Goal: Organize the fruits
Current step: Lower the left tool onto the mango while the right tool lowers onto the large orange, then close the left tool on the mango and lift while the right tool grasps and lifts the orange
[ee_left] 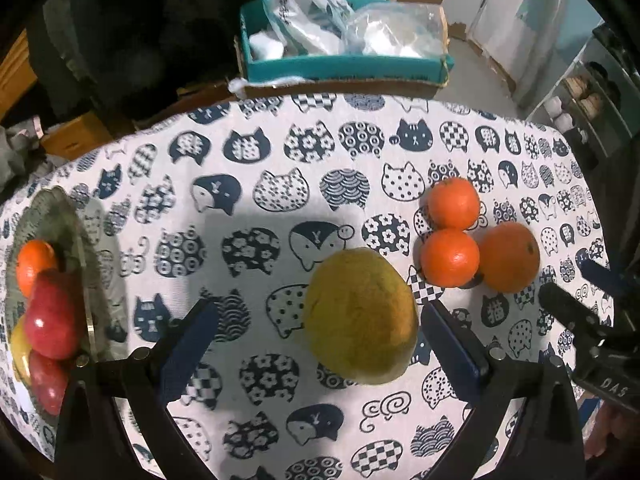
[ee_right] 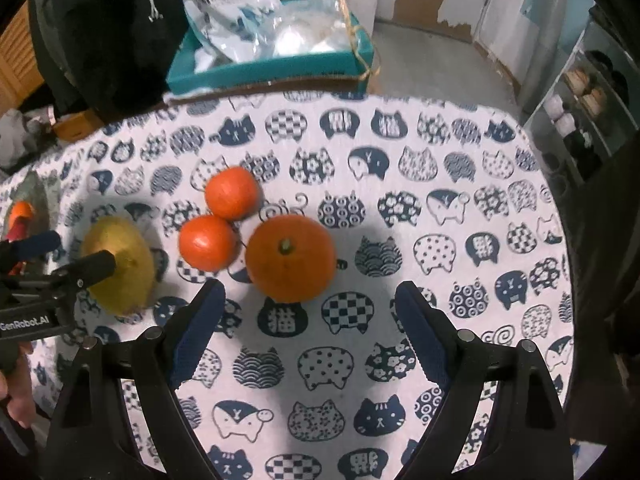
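Note:
A yellow-green pear [ee_left: 360, 316] lies on the cat-print tablecloth between the fingers of my open left gripper [ee_left: 316, 340], nearer the right finger, not gripped. Three orange fruits sit to its right: two small tangerines [ee_left: 454, 203] [ee_left: 450, 258] and a larger orange [ee_left: 510, 258]. A glass plate [ee_left: 60, 216] at the left edge holds red apples [ee_left: 52, 316], a tangerine [ee_left: 34, 260] and a yellow fruit. In the right wrist view my open right gripper [ee_right: 308, 322] sits just in front of the large orange [ee_right: 290, 258], beside the tangerines [ee_right: 206, 242] and pear [ee_right: 120, 264].
A teal box [ee_left: 344, 66] full of plastic bags stands beyond the table's far edge. A shelf with shoes [ee_left: 584, 92] stands at the far right. The other gripper shows at the side of each view: the right gripper [ee_left: 580, 328] and the left gripper [ee_right: 52, 276].

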